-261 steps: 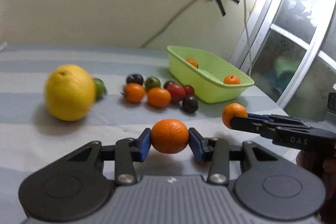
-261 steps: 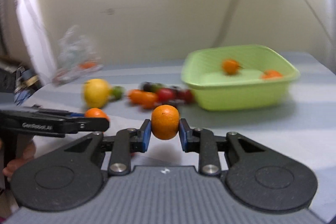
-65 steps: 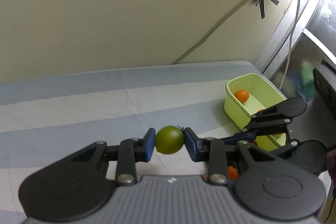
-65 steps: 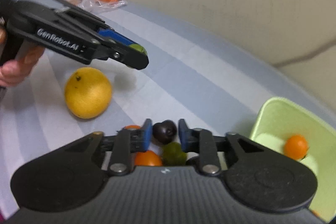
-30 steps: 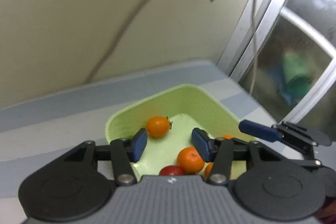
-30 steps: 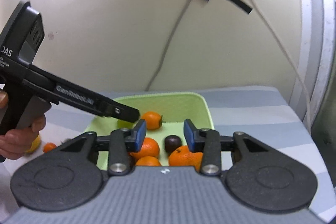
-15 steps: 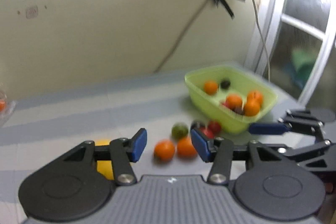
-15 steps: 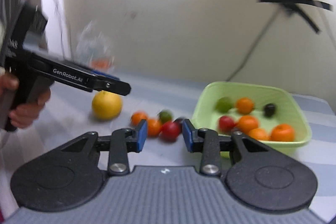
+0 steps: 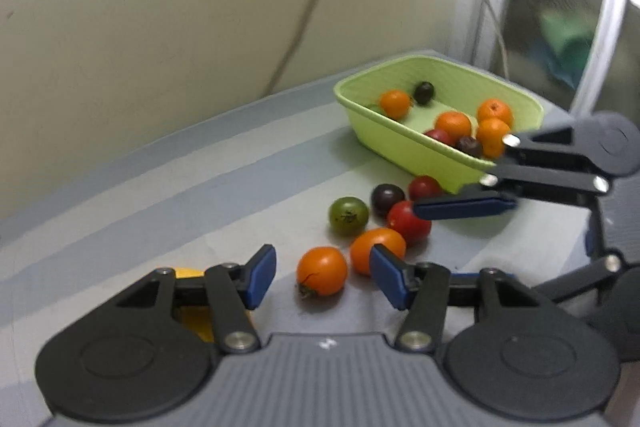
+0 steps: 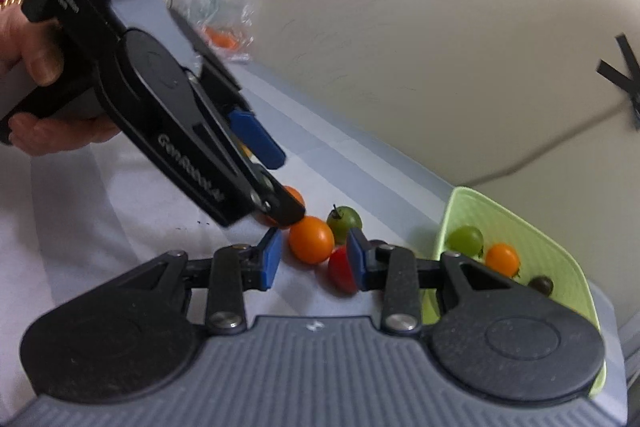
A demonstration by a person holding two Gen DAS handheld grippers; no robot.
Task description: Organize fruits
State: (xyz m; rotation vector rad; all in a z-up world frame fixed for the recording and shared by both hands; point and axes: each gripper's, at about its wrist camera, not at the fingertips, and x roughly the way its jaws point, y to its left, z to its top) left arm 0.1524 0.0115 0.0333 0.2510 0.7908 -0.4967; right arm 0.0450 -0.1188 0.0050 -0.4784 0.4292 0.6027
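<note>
Beside the green basket (image 9: 404, 143), on the striped bench (image 9: 200, 187), six loose small fruits lie clustered: two orange ones, two red, one dark and one green. The left gripper (image 9: 322, 277) hangs over the nearest orange fruit (image 9: 321, 270), jaws opening, with that fruit framed between them but untouched. The right gripper (image 10: 313, 258) has its jaws apart and empty, lined up on the second orange fruit (image 10: 311, 239), with a red fruit (image 10: 343, 269) just beside its right-hand pad.

To do this pick well, I judge each hand should come down until the pads flank the fruit's widest part, then close gently, since these look soft-skinned and round enough to squirt out. The right hand should shift slightly away from the red fruit so only one is caught. The two tools sit close together here, so staggering the lifts would avoid a knock. The basket already holds several fruits, so each release should be low.
</note>
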